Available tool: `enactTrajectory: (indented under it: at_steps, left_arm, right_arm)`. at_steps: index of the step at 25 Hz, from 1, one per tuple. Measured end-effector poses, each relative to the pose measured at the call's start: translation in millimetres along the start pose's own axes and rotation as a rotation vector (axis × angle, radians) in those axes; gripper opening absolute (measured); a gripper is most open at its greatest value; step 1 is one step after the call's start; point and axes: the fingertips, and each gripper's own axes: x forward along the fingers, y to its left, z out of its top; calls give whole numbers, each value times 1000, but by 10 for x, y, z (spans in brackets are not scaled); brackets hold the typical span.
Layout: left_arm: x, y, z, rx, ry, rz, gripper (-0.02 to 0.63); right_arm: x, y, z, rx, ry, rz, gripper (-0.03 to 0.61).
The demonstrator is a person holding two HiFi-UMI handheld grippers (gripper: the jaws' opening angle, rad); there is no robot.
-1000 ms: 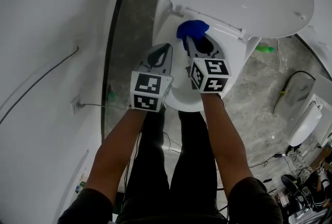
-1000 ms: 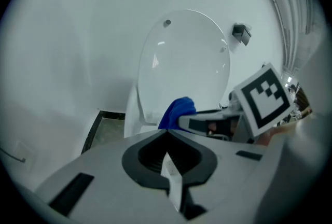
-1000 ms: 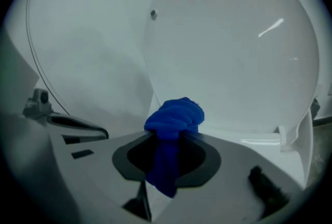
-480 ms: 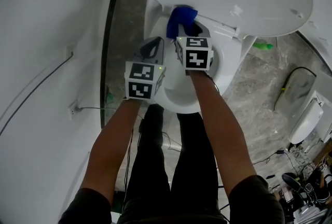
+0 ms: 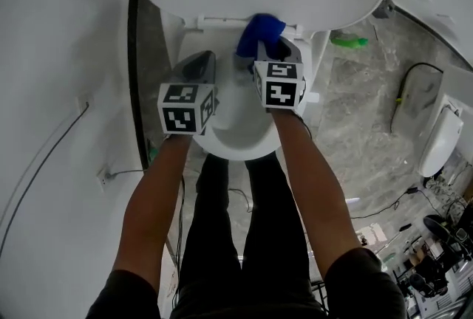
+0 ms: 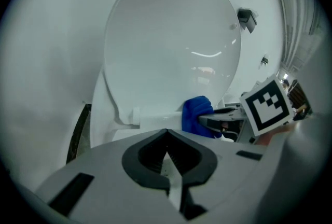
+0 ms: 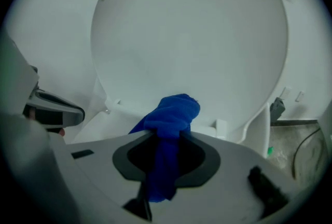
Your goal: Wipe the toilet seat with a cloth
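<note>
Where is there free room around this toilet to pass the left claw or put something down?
Free: the seat's front curve between the person's forearms, and the marble floor between the toilet and the black cable. Tight: the dark floor strip between wall and toilet. Crowded: the seat's rear, where the right claw holds the blue cloth by the hinge.

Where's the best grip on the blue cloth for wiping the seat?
Probably as the right gripper has it: pinch the bunched middle of the blue cloth, coming from the toilet's front, so the wad protrudes past the fingers.
</note>
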Motion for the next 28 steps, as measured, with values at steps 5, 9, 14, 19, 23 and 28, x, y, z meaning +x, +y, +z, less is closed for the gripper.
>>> enactTrajectory:
  at_steps: [5,9,14,19,23,28]
  left_arm:
    - [208,-389,-40,33,39,-53,11]
    - [324,-676,-63,82,56,-101,11]
    - [394,-943,-224,125,97,-150,11]
    - [362,-1230,-551,122,156,-199,9]
    - [257,-1372,-842,69,195,-207,11]
    - [83,-1411,-1232,0,245,-203,11]
  right_arm:
    - [-246,-444,-284,80,19,-56,86]
    - [-451,-656,-522,102,30,-83,86]
    - [-715,-724,-915,65,65,-92,86]
    - [-925,-592,-1249,50,103,-66,86]
    - [-1091,-466,-1496,19,137,-52,86]
    - [-1281,-281,-1801,-5,168,-24,86]
